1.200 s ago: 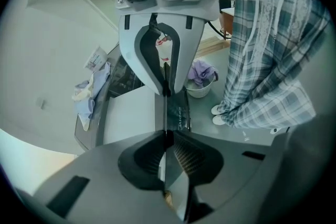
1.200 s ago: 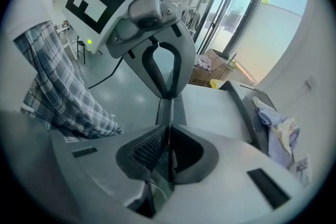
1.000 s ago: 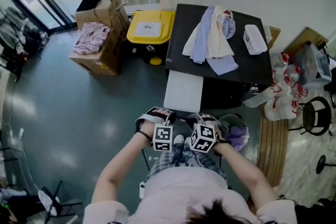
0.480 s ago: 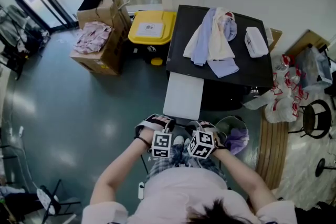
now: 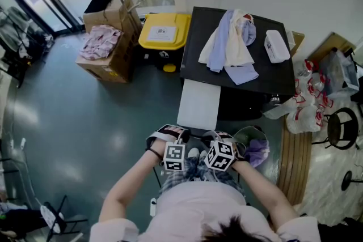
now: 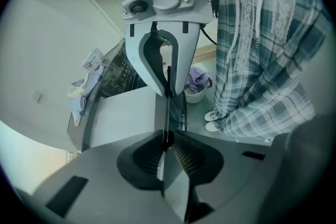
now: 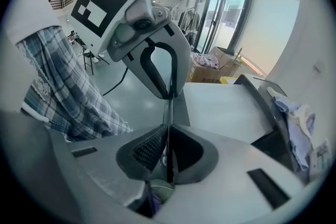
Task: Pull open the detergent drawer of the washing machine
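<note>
The washing machine point(image 5: 272, 73) has a black top with clothes point(image 5: 229, 42) draped over it. A white flat panel point(image 5: 198, 103) juts from its front left; I cannot pick out the detergent drawer itself. Both grippers hang close to the person's plaid trousers, well short of the machine and pointing steeply down. From above, the left gripper point(image 5: 174, 157) and right gripper point(image 5: 220, 155) show mainly as marker cubes. In the left gripper view my left gripper point(image 6: 166, 134) has its jaws together with nothing between them. The right gripper point(image 7: 168, 139) is likewise shut and empty. Each gripper view shows the other gripper facing it.
A yellow-lidded bin point(image 5: 163, 30) and a cardboard box of pink cloth point(image 5: 105, 45) stand left of the machine. A basket with purple cloth point(image 5: 255, 147) sits by the person's right side. A white case point(image 5: 275, 43) lies on the machine top. Plastic bags point(image 5: 306, 99) and a stool point(image 5: 340, 124) are at the right.
</note>
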